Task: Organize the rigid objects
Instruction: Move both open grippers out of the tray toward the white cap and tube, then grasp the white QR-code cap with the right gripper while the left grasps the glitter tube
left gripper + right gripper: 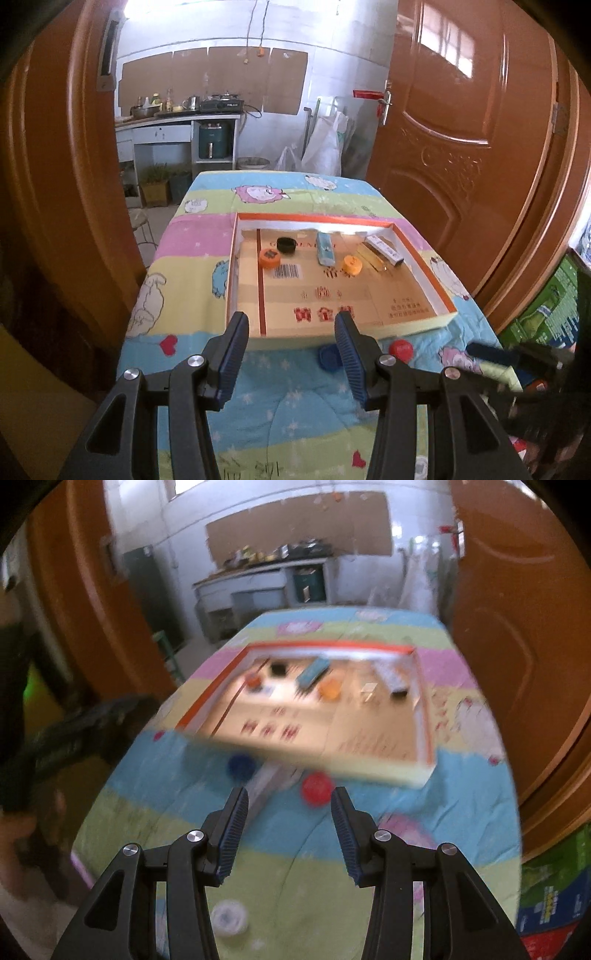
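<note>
An open cardboard box (pixel 424 291) lies on the quilted table. It holds two orange caps (pixel 269 257) (pixel 351 265), a black cap (pixel 286 244), a light blue pack (pixel 325 248), a clear bottle (pixel 373 257) and a slim white box (pixel 384 250). A blue cap (pixel 328 357) and a red cap (pixel 401 349) lie on the quilt in front of the box. My left gripper (pixel 291 325) is open and empty above the box's near edge. My right gripper (pixel 288 799) is open and empty, just short of the red cap (pixel 317 788). The blue cap (pixel 240 766) is to its left. The right wrist view is blurred.
A white lid (pixel 229 917) lies on the quilt near my right gripper. Brown doors (pixel 461 129) stand on both sides of the table. Green cartons (pixel 546 314) sit at the right. My right gripper shows in the left wrist view (pixel 517 360).
</note>
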`<state>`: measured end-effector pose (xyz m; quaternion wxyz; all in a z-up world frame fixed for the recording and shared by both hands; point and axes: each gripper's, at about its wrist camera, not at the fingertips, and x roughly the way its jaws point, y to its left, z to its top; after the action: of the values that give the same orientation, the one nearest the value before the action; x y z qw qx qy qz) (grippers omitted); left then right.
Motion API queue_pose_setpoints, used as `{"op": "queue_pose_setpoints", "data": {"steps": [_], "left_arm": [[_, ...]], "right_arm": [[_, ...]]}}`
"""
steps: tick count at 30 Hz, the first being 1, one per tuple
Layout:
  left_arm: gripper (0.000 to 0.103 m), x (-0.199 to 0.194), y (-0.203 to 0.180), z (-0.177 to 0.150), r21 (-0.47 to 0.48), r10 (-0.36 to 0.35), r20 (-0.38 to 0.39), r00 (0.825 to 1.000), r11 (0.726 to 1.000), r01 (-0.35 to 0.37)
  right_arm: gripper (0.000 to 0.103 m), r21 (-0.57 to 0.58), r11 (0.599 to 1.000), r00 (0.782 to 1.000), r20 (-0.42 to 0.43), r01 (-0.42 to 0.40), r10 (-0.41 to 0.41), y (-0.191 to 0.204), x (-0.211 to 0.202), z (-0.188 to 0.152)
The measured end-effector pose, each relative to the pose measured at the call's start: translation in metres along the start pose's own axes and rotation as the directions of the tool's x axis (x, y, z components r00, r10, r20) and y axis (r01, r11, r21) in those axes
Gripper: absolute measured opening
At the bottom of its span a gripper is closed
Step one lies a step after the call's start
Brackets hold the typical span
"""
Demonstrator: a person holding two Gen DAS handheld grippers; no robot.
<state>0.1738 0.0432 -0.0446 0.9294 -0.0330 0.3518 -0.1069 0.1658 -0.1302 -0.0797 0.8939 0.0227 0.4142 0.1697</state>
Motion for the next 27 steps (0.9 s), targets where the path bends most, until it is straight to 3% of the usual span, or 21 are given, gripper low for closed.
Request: {"op": "queue_pose_setpoints", "data": {"steps": [8,14,16,22,27], "left_arm": [[0.048,-0.019,-0.001,-0.024,0.006,-0.002,0.003,1.000,1.000,0.002],[0.048,-0.033,0.001,-0.035,0.005,0.011,0.017,1.000,1.000,-0.011],[0.048,-0.035,0.002,-0.038,0.003,0.013,0.018,1.000,1.000,-0.013],[0.048,-0.025,-0.009,-0.047,0.016,-0.032,-0.014,0.999,0.999,0.032],[0.048,0.000,-0.042,-0.056,0.083,-0.098,-0.068,0.993,0.991,0.104]], "right_arm": [[0.048,-0.069,0.991,0.987,-0.125,-0.114,0.104,0.035,0.018,-0.065],[0.047,-0.120,0.990,0.988,-0.140,-0.077,0.060,0.050,0.023,-0.081],[0.031,-0.131,0.989,0.989,-0.142,-0.061,0.042,0.052,0.023,-0.083],[0.031,-0.144,0.989,0.994,-0.107,-0.014,-0.002,0.048,0.013,-0.084],[0.031,-0.110,0.993,0.998,-0.046,0.034,-0.039,0.034,-0.002,-0.077]]}}
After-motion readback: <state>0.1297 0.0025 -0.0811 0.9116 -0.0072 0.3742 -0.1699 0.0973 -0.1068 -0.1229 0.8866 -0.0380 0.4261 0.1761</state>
